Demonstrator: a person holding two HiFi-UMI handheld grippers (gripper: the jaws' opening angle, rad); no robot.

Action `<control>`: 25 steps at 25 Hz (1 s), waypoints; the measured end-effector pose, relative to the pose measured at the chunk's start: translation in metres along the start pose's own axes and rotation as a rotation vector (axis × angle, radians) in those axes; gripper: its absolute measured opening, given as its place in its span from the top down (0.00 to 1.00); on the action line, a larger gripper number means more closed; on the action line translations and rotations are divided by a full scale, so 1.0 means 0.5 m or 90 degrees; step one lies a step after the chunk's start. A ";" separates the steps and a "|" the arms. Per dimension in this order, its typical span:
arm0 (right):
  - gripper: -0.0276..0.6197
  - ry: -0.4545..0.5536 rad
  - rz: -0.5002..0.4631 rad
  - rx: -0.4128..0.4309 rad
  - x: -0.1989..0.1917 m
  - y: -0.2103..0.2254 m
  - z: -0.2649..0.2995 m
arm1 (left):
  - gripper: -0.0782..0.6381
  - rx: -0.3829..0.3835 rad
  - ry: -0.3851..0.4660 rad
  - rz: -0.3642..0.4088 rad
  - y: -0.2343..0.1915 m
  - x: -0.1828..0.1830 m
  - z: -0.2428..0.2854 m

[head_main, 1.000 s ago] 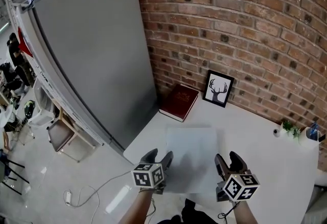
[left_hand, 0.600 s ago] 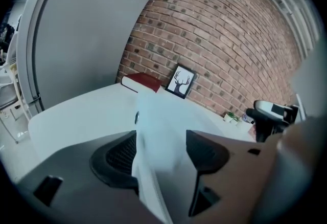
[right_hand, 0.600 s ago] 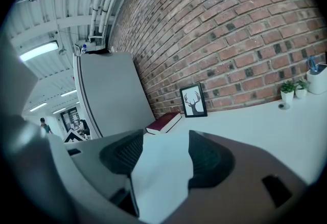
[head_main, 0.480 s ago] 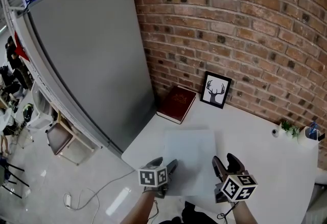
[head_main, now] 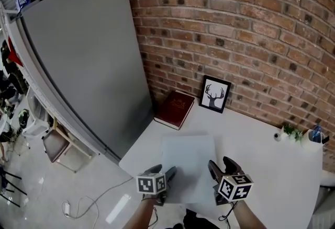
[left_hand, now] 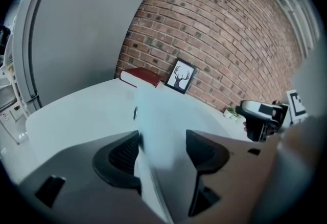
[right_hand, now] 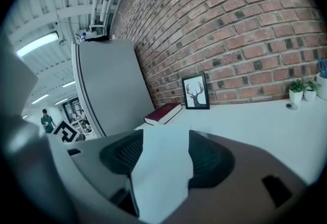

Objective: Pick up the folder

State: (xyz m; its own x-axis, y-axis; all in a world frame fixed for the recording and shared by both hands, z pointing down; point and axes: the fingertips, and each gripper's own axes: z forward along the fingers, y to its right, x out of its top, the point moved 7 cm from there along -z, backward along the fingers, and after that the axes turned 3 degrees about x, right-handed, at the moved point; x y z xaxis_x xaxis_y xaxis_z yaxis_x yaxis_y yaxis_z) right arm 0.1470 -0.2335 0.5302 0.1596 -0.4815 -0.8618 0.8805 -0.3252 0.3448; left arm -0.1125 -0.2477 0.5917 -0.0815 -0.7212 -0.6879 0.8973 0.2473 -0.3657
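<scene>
Left gripper (head_main: 163, 172) lowered, white table (head_main: 261, 149), brick wall (head_main: 235, 29)

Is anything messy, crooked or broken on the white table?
No, nothing stands out. The pale folder lies flat, the red book lies closed near the wall, and the deer picture stands upright. Nothing is spilled on the table.
</scene>
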 end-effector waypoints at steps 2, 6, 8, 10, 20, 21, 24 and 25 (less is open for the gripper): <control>0.55 -0.019 -0.008 -0.001 -0.006 0.007 0.022 | 0.50 0.002 0.001 -0.002 0.000 -0.001 -0.001; 0.55 -0.047 -0.016 -0.011 -0.006 0.023 0.069 | 0.50 0.003 0.003 -0.005 0.000 0.000 -0.001; 0.55 -0.063 -0.017 -0.020 -0.006 0.036 0.092 | 0.50 0.003 0.003 -0.007 0.000 -0.001 0.000; 0.54 -0.084 -0.013 -0.022 -0.010 0.048 0.113 | 0.50 0.001 0.002 -0.008 -0.001 -0.003 0.000; 0.48 -0.173 0.029 0.016 -0.035 0.080 0.178 | 0.50 -0.003 -0.001 -0.013 -0.003 0.001 0.003; 0.48 -0.183 0.036 0.018 -0.040 0.082 0.181 | 0.50 -0.003 -0.001 -0.013 -0.003 0.001 0.003; 0.48 -0.199 0.048 0.026 -0.048 0.085 0.187 | 0.50 -0.004 -0.003 -0.015 -0.004 0.002 0.002; 0.48 -0.202 0.049 0.029 -0.048 0.085 0.189 | 0.50 -0.005 -0.003 -0.015 -0.004 0.002 0.002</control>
State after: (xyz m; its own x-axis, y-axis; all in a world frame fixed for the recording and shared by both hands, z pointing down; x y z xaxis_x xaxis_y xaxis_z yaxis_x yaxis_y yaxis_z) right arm 0.1387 -0.3126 0.6009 0.0716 -0.7328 -0.6767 0.8495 -0.3107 0.4264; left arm -0.1139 -0.2497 0.5926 -0.1009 -0.7296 -0.6764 0.8920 0.2347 -0.3862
